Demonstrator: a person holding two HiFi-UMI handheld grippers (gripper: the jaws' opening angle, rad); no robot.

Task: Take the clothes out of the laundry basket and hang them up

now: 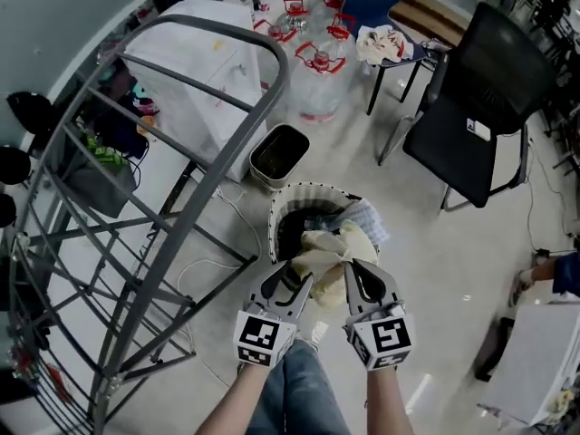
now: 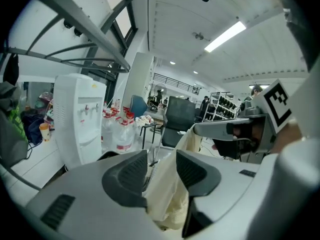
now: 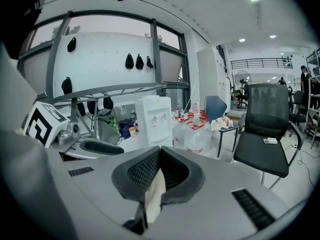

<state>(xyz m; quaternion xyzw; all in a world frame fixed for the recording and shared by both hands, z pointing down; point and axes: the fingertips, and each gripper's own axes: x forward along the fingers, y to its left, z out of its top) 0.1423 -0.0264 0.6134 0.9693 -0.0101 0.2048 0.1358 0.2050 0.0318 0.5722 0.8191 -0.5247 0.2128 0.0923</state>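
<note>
Lifting out: right gripper (image 1: 350, 266) is pinching cream garment (image 1: 326, 243) over basket (image 1: 276, 211); left gripper (image 1: 294, 275) is straddling it, spread. Next: reaching rack (image 1: 217, 25), frame left.

The head view looks steeply down from above, with the black office chair (image 1: 485, 107) at its upper right. The left gripper view sits close behind the left tongs (image 2: 161, 156) and faces across the room toward that chair, far off. The right gripper view, behind the right tongs (image 3: 159, 154), has it nearer, at right. All three views share the chair.
</note>
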